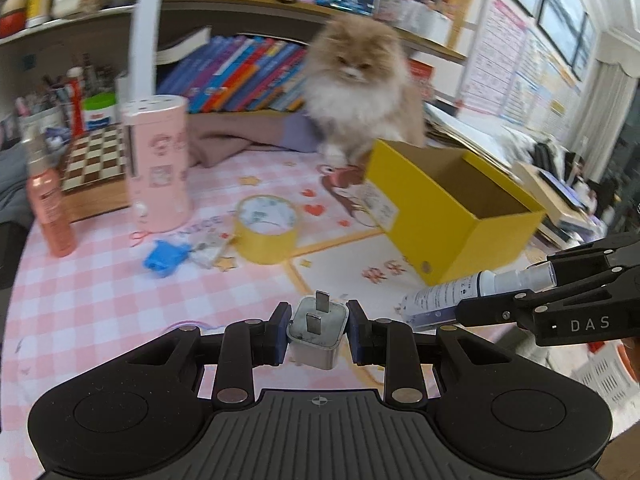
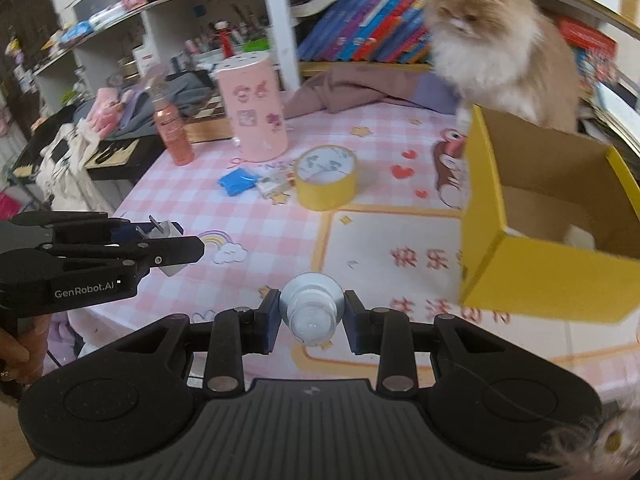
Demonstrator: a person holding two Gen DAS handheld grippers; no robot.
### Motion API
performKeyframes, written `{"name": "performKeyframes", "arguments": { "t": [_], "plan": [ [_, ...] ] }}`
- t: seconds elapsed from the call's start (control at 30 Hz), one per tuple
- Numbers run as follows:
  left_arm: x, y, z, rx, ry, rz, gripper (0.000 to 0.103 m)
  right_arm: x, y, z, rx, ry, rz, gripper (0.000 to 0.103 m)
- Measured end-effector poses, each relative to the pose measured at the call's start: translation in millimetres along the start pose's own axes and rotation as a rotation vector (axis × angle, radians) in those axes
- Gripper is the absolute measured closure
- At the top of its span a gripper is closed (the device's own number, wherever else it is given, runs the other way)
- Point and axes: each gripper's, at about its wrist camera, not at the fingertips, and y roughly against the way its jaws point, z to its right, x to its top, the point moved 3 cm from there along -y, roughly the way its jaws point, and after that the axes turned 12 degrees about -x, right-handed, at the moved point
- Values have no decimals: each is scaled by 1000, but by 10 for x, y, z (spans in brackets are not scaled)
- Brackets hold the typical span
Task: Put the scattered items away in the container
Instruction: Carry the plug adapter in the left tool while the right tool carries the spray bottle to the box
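Left gripper [image 1: 317, 332] clamping white charger plug [image 1: 316, 330] by flat sides; light, rigid, prongs pointing far. Right gripper [image 2: 310, 316] pinching spray bottle [image 2: 312, 314] near cap; smooth, likely slippery. Both hovering near yellow box [image 1: 448, 208], open at right.

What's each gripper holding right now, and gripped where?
Left gripper clamps a white two-prong plug adapter by its side faces, prongs pointing away. Right gripper clamps a white spray bottle with a clear cap around its neck end.
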Motion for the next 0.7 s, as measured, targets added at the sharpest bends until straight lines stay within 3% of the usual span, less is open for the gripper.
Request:
{"name": "performKeyframes", "arguments": {
  "t": [0.33,0.7],
  "plan": [
    [110,-380,494,-116,-95,-64,76,-280,208,519,-86,-137,-1,73],
    [252,-860,1164,-186,-161,-109,76,-547,439,1280,-147,-239,4,73]
  ]
}}
